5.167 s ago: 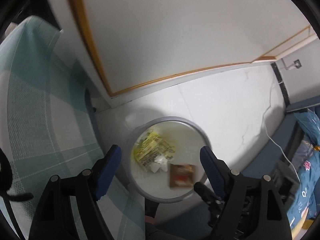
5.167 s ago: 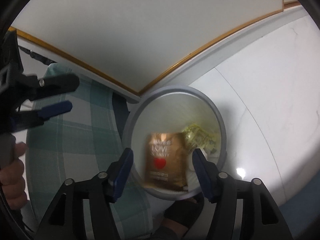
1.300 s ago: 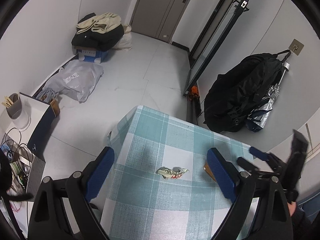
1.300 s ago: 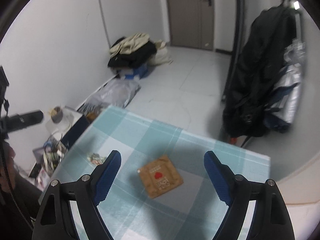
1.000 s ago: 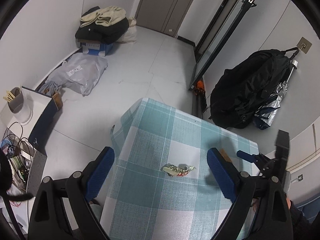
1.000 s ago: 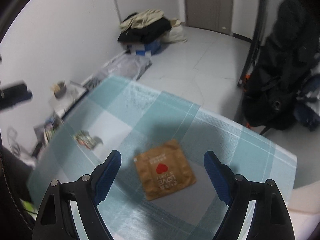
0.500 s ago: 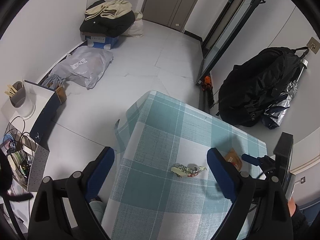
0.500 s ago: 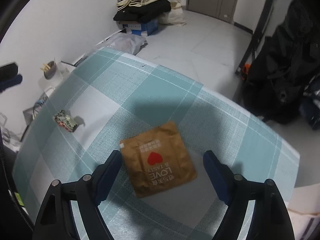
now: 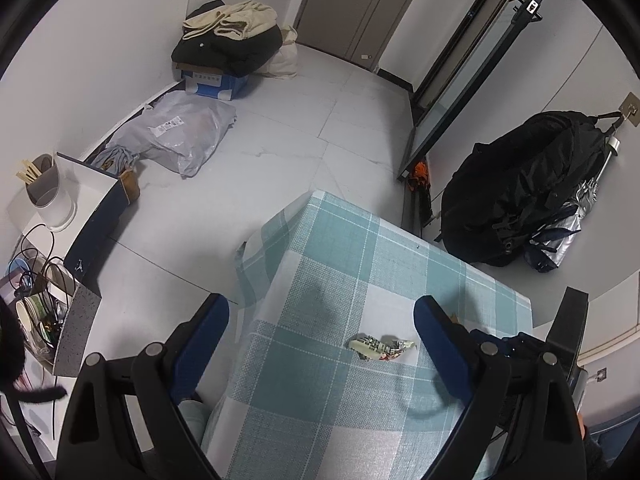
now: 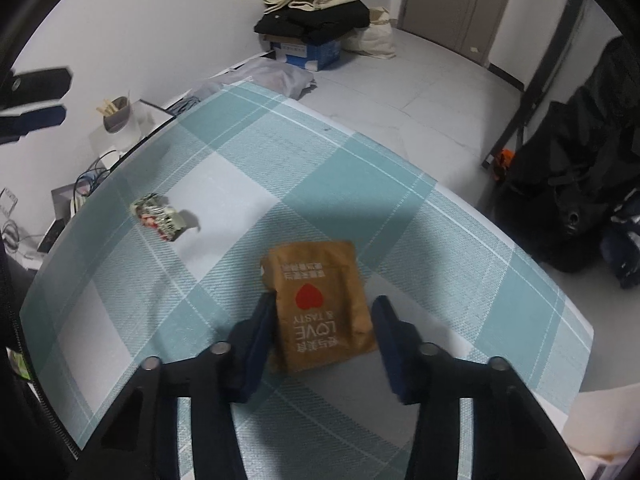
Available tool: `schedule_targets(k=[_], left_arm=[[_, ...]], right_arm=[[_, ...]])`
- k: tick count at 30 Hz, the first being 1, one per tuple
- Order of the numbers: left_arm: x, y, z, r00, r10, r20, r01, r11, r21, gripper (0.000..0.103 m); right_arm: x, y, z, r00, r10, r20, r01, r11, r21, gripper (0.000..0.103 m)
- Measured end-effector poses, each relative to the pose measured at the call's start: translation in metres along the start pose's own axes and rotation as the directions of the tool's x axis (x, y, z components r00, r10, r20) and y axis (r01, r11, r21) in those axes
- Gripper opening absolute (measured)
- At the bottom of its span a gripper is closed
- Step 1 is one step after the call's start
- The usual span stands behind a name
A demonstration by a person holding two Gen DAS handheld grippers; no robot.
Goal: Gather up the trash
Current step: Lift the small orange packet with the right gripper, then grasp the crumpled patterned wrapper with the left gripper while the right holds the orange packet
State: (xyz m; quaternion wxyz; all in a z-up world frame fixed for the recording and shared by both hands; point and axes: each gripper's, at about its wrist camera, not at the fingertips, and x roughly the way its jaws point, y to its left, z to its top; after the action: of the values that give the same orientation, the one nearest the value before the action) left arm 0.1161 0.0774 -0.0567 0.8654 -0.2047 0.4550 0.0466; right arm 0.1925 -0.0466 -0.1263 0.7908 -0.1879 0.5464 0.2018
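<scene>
A brown snack packet (image 10: 320, 300) with a red heart lies flat on the teal checked tablecloth (image 10: 360, 184). My right gripper (image 10: 322, 305) points down over it with the packet between its fingers. Its jaws are closing: the left finger (image 10: 260, 320) is at the packet's edge, and a gap shows at the right finger (image 10: 384, 320). A crumpled green and white wrapper (image 9: 380, 347) lies further left on the cloth, also in the right wrist view (image 10: 158, 216). My left gripper (image 9: 320, 306) hangs open above the table, the wrapper nearer its right finger.
The table's far corner (image 9: 316, 196) and left edge drop to a pale tiled floor. A black backpack (image 9: 520, 200) hangs on the right wall. A pile of clothes on a box (image 9: 228, 36), a grey bag (image 9: 180, 132) and a low shelf with a cup (image 9: 44, 192) stand left.
My right gripper has come down over the brown packet and its jaws have narrowed around it. The left gripper has hardly moved and stays open.
</scene>
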Motion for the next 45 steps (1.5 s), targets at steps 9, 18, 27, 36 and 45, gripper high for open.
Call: schedule_targets(k=[9, 18, 27, 36, 45], left_arm=[[-0.003, -0.001, -0.002, 1.0, 0.009, 0.011, -0.009, 1.0, 0.004, 0.092], [0.004, -0.002, -0.007, 1.0, 0.023, -0.021, -0.022, 0.999, 0.03, 0.092], [0.017, -0.011, -0.012, 0.999, -0.027, -0.043, 0.03, 0.998, 0.061, 0.092], [0.054, -0.039, -0.029, 0.99, 0.011, -0.143, 0.014, 0.985, 0.171, 0.092], [0.07, -0.046, -0.037, 0.98, 0.048, -0.192, -0.003, 0.973, 0.229, 0.071]], right_arm=[[-0.001, -0.018, -0.003, 0.996, 0.092, -0.007, -0.09, 0.983, 0.159, 0.009], [-0.014, -0.02, -0.003, 0.991, 0.127, 0.037, -0.132, 0.97, 0.205, 0.002], [-0.026, -0.021, -0.01, 0.981, 0.178, 0.083, -0.191, 0.962, 0.194, 0.002], [-0.04, -0.032, -0.017, 0.979, 0.165, 0.117, -0.185, 0.963, 0.197, 0.001], [-0.045, -0.041, -0.02, 0.978, 0.161, 0.131, -0.184, 0.965, 0.187, 0.001]])
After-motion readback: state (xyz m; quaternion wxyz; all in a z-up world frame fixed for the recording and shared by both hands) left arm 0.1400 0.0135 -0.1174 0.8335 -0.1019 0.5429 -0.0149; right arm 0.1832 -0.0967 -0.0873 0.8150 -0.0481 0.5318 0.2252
